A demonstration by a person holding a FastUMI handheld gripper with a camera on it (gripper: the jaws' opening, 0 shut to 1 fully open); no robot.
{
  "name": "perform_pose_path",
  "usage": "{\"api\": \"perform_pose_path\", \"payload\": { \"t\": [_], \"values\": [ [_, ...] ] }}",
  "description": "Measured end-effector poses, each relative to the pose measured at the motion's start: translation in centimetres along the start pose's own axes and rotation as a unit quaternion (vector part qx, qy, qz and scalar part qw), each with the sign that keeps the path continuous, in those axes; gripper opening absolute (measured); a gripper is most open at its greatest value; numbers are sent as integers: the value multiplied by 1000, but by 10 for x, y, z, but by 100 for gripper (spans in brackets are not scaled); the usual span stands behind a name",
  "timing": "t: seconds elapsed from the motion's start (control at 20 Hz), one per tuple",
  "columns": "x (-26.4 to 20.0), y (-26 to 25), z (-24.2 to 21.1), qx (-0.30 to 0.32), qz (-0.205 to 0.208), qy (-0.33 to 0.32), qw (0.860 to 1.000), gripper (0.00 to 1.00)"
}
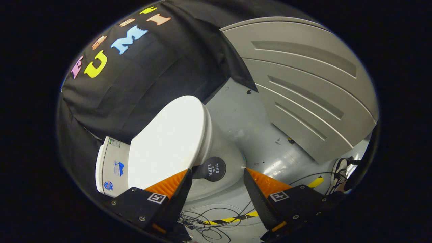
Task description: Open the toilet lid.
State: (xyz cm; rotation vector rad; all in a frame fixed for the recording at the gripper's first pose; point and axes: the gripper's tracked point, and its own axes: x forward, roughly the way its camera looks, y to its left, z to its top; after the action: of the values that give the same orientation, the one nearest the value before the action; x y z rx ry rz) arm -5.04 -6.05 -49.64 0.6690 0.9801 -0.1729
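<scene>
Partly behind open claw (pixel 217 173) fingers, closed toilet lid (pixel 165 141), cistern (pixel 111 167) half-hidden

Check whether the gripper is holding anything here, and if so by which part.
Nothing is held. The gripper is open, its fingers spread apart just short of the closed white plastic toilet lid, with no contact visible.

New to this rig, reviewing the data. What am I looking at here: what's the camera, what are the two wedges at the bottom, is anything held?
The picture comes from a fisheye camera riding on a handheld two-finger gripper, looking forward along its fingers: those are the wedges. They stand apart, open, holding nothing. Ahead is a white toilet with its lid closed and its tank against the black cloth wall. A round dark handle tab on the lid's front edge sits between the fingertips. Grey floor, loose cables, a grey ribbed panel and someone's shoe lie beyond.
</scene>
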Motion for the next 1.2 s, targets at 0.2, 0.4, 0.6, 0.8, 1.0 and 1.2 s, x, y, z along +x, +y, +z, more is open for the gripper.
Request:
{"api": "perform_pose_path", "payload": {
  "t": [0.2, 0.4, 0.6, 0.8, 1.0, 1.2],
  "values": [
    [18, -1, 0, 52, 24, 1, 998, 91],
    [35, 6, -1, 97, 68, 2, 993, 77],
    [44, 17, 2, 117, 127, -11, 985, 58],
    [46, 21, 5, 77, 159, -49, 983, 42],
    [41, 26, 10, 57, 181, -70, 979, 28],
    [34, 34, 15, 54, 177, -81, 979, 6]
  ]
}}
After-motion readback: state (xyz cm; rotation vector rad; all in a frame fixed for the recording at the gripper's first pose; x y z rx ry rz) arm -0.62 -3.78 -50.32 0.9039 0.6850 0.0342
